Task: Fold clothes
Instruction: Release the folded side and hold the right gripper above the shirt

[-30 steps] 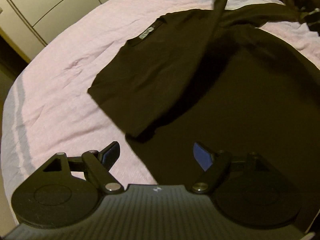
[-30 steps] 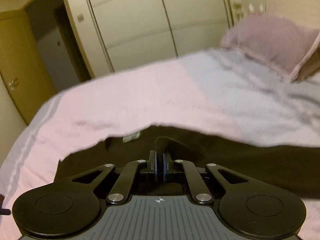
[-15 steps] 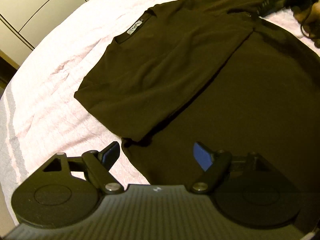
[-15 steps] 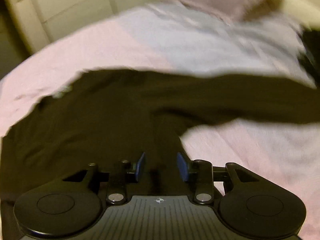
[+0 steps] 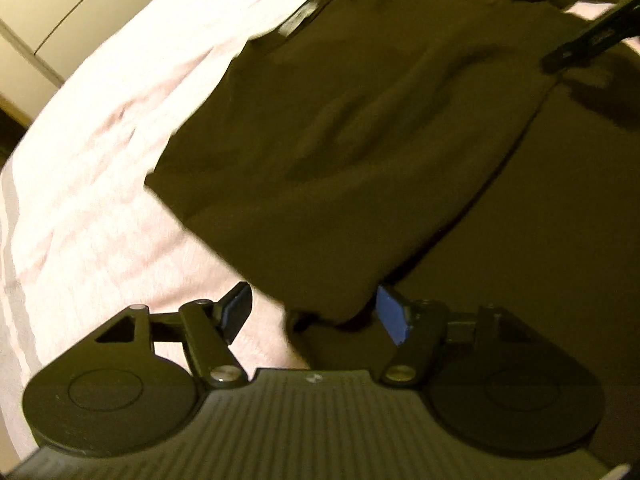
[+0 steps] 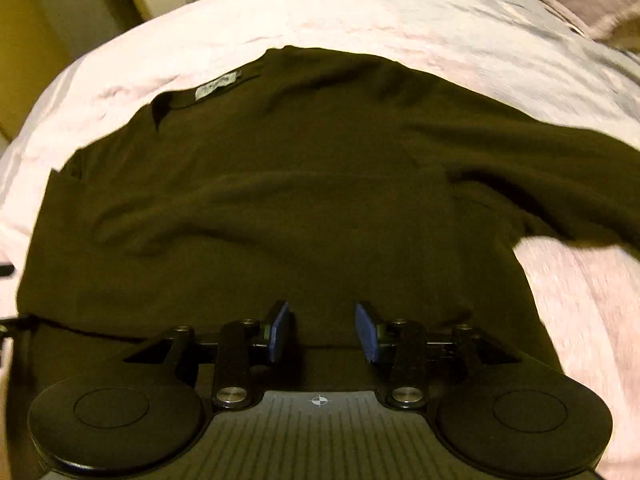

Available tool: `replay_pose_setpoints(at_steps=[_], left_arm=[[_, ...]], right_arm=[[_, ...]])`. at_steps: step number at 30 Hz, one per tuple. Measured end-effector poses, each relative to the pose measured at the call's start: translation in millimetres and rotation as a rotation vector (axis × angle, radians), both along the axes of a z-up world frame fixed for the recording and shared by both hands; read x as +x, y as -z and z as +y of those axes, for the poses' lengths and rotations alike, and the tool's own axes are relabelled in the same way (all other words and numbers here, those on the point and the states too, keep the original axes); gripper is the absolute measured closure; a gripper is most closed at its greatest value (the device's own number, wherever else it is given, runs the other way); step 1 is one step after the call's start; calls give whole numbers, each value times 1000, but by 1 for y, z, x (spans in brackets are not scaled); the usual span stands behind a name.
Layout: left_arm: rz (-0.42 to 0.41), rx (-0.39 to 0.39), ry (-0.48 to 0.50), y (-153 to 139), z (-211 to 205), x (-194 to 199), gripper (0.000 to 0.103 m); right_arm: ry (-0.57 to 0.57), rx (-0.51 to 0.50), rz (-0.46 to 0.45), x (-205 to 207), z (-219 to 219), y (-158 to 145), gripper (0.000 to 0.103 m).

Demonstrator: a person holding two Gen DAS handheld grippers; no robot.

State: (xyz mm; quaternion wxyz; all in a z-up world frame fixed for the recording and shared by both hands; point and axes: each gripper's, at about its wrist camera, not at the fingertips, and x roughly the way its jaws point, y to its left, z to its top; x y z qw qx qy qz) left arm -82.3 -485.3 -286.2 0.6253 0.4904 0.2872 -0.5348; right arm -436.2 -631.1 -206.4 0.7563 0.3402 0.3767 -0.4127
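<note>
Dark shirt [image 6: 304,208] lies spread on the bed [image 6: 400,12], collar and label [image 6: 218,86] at the far end from both sets of fingers. One side panel is already folded in over the body.

Left gripper [image 5: 314,314]: fingers apart, nothing pinched; they have just been closing in a little. The near corner of the folded panel [image 5: 340,304] sits directly between them, slightly nearer the right-hand pad [image 5: 394,318]. No contact visible; view is blurred.

Right gripper [image 6: 323,332]: fingers partly apart and empty, over the shirt's near portion; fabric lies below and ahead, not between the pads. An unfolded sleeve [image 6: 560,184] trails off to the right of these fingers.

Judgement: the shirt's long axis runs straight away from the fingers, hem near, collar far. Left hand is nearer a graspable edge. Next likely a corner pinch, left side.

No containers in view.
</note>
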Motion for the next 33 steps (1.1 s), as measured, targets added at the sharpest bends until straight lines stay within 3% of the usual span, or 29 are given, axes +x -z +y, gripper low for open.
replay_pose_setpoints(at_steps=[3,5,8,13,18,21,23,25,27,33], left_arm=[[4,-22,-97,10,7,16,39],[-19,-86,-210,9,13,28,53],[5,-115,-373,4,27,41,50],[-18,-58,-350,7,44,23,57],[9,-135,-253,-2,40,14,54],[22,-148,-204,7,21,16,52],[26,-166,-229,16,10,24,51],[-1,-168,-313,21,8,37,50],[26,-173,-389,16,16,48,47],[31,-114,-440,0,57,50,54]], right_arm=[[21,0,10,3,6,-1,62],[17,-10,29,6,9,2,62],[8,-22,52,11,12,0,62],[7,-24,83,17,11,2,61],[1,-38,125,29,12,-2,60],[-4,-44,128,34,14,0,60],[4,-45,124,32,15,2,60],[9,-43,112,29,15,4,59],[0,-43,112,26,16,3,59],[18,-15,151,22,22,4,59]])
